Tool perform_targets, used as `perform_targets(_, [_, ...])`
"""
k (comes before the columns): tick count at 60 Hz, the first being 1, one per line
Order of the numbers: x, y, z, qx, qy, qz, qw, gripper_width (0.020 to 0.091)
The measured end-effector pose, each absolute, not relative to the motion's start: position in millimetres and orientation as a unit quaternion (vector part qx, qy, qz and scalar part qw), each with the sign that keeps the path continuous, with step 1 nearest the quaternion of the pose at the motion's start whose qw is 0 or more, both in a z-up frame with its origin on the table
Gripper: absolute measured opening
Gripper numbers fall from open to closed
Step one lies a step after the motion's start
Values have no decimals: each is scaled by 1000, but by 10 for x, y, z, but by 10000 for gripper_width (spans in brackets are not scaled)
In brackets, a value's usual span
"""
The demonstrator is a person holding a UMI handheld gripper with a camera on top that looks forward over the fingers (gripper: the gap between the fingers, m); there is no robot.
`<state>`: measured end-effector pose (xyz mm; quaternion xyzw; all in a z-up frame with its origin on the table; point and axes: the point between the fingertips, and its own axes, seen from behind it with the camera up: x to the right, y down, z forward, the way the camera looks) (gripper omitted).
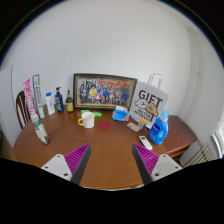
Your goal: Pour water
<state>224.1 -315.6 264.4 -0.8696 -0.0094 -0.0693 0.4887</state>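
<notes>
A white mug (88, 120) stands on the brown wooden table (105, 150), well beyond my fingers and a little left of the gap between them. A blue bottle-like item (158, 129) stands at the table's right side, beyond the right finger. My gripper (112, 162) hovers above the table's near part, open, with only bare wood between the magenta pads (76, 158). Nothing is held.
A framed group photo (104, 92) leans on the wall at the back. A "GIFT" card (150, 100) stands at the right. Several bottles (54, 101) and a tall pink-and-white pack (33, 110) stand at the left. A small blue object (120, 114) and a white remote (146, 143) lie near the right.
</notes>
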Motion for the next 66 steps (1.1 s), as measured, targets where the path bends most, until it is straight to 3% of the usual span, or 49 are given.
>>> perform_targets(16, [1530, -3111, 2220, -881, -22, -47, 470, 855])
perform_targets(35, [-307, -2922, 1699, -874, -87, 44, 477, 860])
perform_targets(49, [-1416, -2335, 1219, -847, -123, 101, 508, 859])
perform_targets(66, [-1818, -1484, 694, -827, -130, 88, 540, 829])
